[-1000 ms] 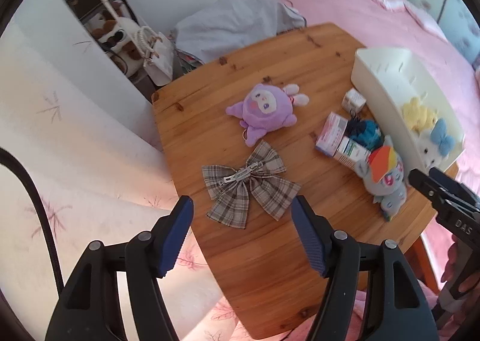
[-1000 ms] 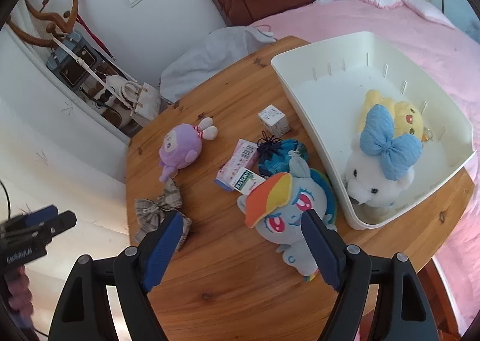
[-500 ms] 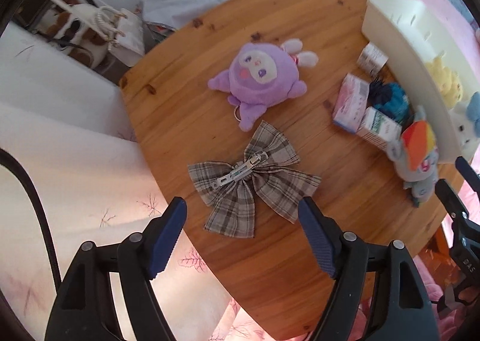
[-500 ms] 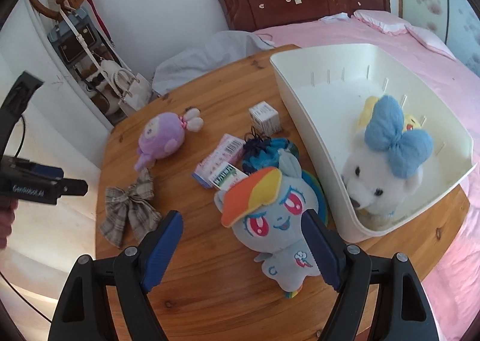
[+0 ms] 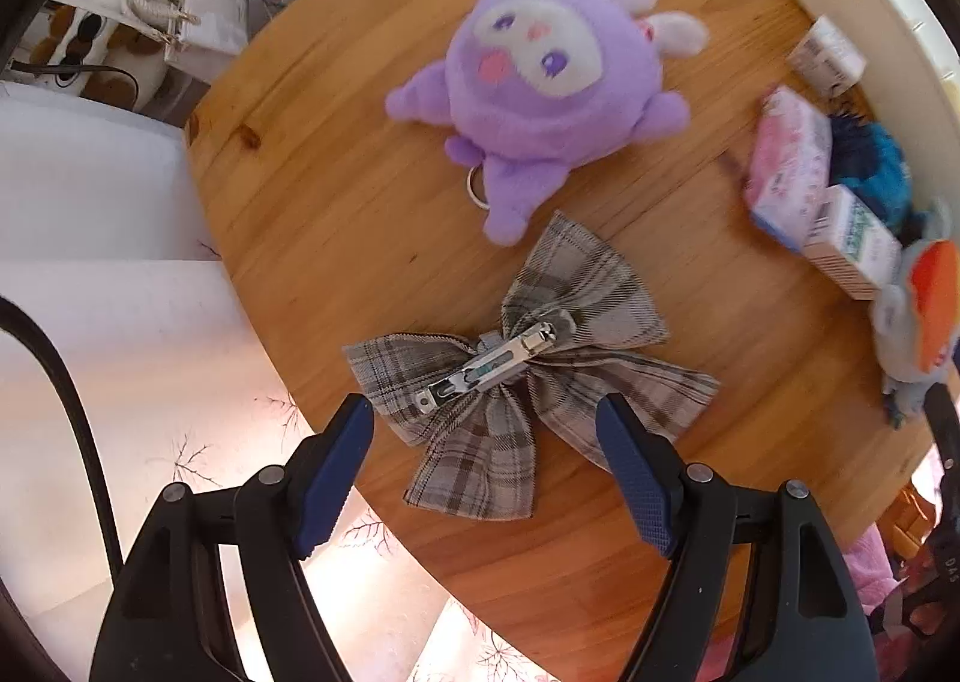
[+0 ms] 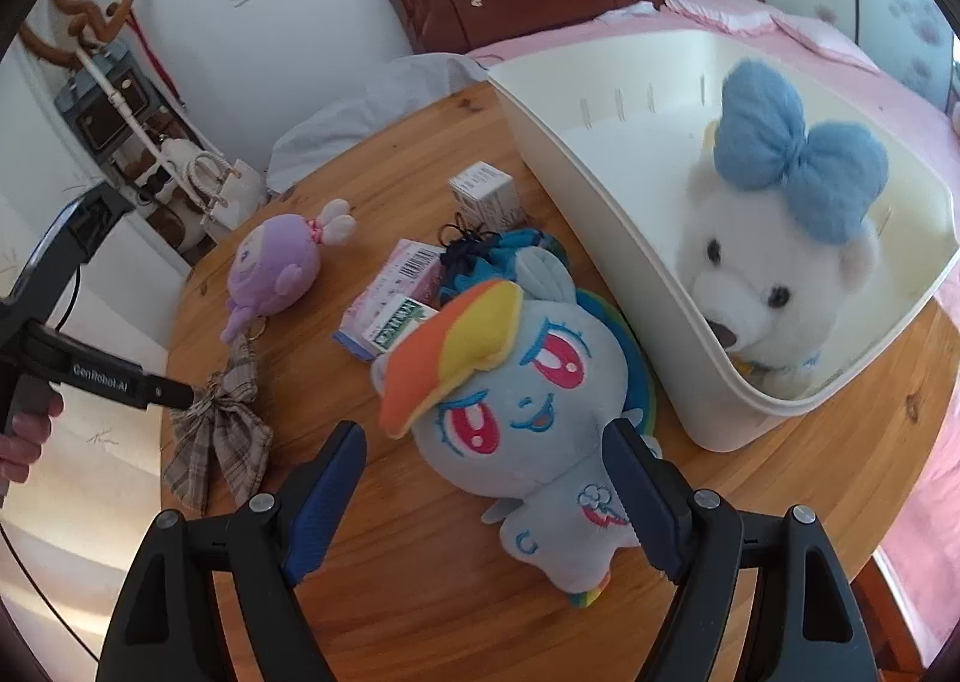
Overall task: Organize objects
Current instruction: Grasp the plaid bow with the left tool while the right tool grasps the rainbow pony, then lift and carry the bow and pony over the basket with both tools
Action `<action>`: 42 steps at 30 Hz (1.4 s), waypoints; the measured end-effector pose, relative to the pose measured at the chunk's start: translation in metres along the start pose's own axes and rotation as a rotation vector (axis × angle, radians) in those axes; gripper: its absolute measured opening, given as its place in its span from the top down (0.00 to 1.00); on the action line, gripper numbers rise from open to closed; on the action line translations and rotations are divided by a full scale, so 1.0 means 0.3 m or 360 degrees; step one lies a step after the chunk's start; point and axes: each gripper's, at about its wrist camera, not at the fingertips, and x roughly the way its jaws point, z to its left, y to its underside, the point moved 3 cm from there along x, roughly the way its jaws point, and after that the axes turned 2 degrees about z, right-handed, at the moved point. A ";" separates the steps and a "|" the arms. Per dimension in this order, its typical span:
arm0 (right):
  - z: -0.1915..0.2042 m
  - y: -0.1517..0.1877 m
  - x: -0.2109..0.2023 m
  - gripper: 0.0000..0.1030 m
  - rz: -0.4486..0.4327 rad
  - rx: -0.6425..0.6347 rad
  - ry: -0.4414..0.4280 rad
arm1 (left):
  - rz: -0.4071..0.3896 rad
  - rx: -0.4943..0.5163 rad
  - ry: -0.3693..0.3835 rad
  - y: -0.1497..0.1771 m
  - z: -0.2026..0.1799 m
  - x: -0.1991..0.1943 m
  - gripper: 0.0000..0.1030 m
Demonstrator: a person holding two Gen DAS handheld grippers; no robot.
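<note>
Plaid bow: clip side up on wood table, near edge; we see L gripper spread wide, bow between its pads, no contact.
Pony plush: we have R gripper agape, straddling it, not clamped.
Bin: far right; white bear inside.
Purple plush: just beyond bow.

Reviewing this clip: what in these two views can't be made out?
- Yellow toy in the bin: right view, hidden behind the white bear.
- Pony plush: left view, cut off by the edge.
- Print on the boxes: left view, blurred.
- Plaid bow: right view, partly covered by the left gripper.
</note>
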 end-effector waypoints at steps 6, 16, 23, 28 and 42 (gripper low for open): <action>-0.018 -0.002 0.040 0.21 0.0014 -0.0003 0.0026 | 0.0063 0.0031 0.0012 -0.020 -0.007 0.052 0.23; -0.037 -0.005 0.085 0.18 0.0042 0.0010 0.0005 | 0.0176 0.0071 0.0086 -0.047 -0.023 0.115 0.23; -0.040 -0.009 0.093 0.17 0.0036 0.0005 -0.0013 | 0.0208 0.0096 0.0104 -0.064 -0.043 0.132 0.23; -0.040 -0.013 0.097 0.17 0.0041 0.0003 -0.0021 | 0.0229 0.0095 0.0120 -0.069 -0.053 0.131 0.23; -0.046 -0.018 0.097 0.19 0.0070 0.0008 -0.0040 | 0.0204 0.0111 0.0103 -0.072 -0.089 0.095 0.49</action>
